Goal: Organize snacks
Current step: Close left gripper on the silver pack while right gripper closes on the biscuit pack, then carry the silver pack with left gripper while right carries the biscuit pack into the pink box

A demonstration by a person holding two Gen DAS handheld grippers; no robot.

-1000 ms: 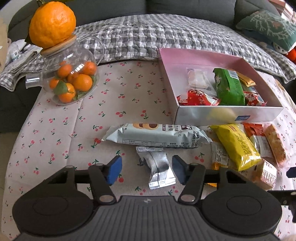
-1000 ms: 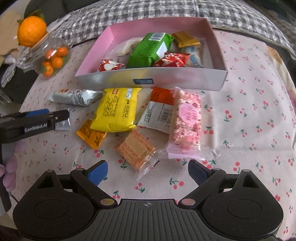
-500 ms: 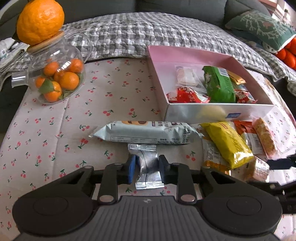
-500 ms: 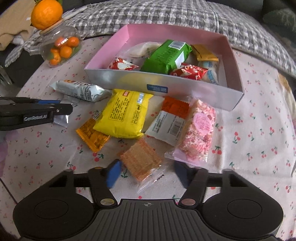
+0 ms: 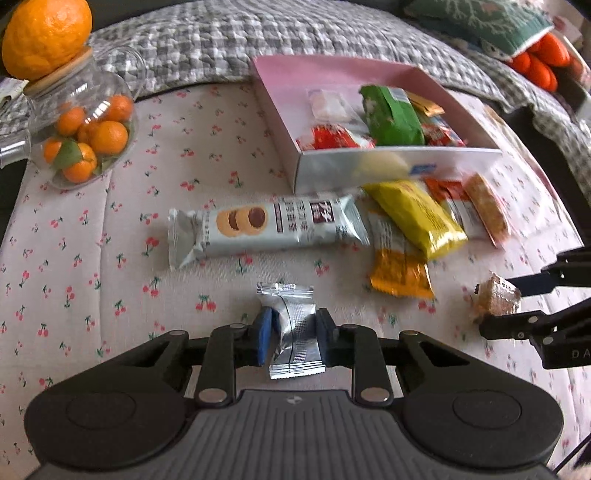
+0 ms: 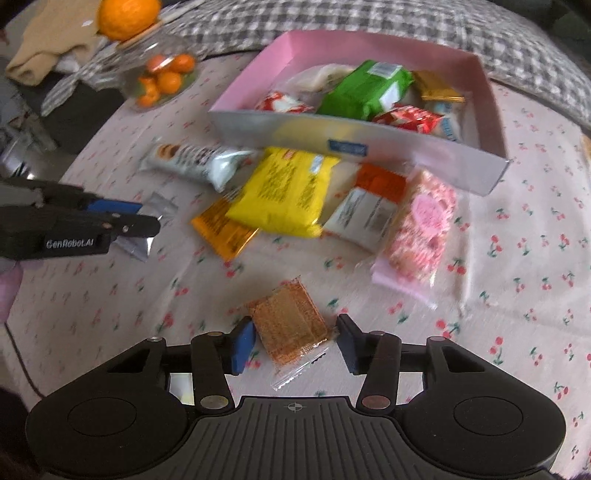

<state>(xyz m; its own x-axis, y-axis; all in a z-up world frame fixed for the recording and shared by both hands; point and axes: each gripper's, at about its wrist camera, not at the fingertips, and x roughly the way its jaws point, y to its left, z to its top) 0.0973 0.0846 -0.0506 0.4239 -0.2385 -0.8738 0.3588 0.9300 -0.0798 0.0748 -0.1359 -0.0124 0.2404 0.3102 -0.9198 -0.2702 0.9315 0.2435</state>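
While the glass jar (image 5: 79,122) of little oranges sits far off at the left with a big orange (image 5: 46,33) on its lid, the snacks lie on the cherry cloth (image 5: 110,229). Next comes a long grey cookie pack (image 5: 266,225), lying flat. Just below it, the left gripper (image 5: 291,332) is squeezed tight on a small silver packet (image 5: 293,328), one pad on each side. This packet looks light and crinkly, so it can slip. Holding it across the middle, as now, seems best.

Then comes a heap: an orange packet (image 5: 400,273), a yellow bag (image 5: 417,218), a white and orange pack (image 6: 365,210) and a pink snack bag (image 6: 421,229). They touch and lie partly on each other. Behind them stands the pink box (image 5: 388,170), with a green bag (image 5: 391,114) and some red packs already inside.

Last, the right gripper (image 6: 293,341) has just been closing on a crispy cracker pack (image 6: 290,325). The left pad touches its side, but the right pad looks a tiny bit away, so it is not pinched yet. I think the cracker is stiff and easy to break. A soft squeeze on its two long sides should do, not on the thin clear flap.
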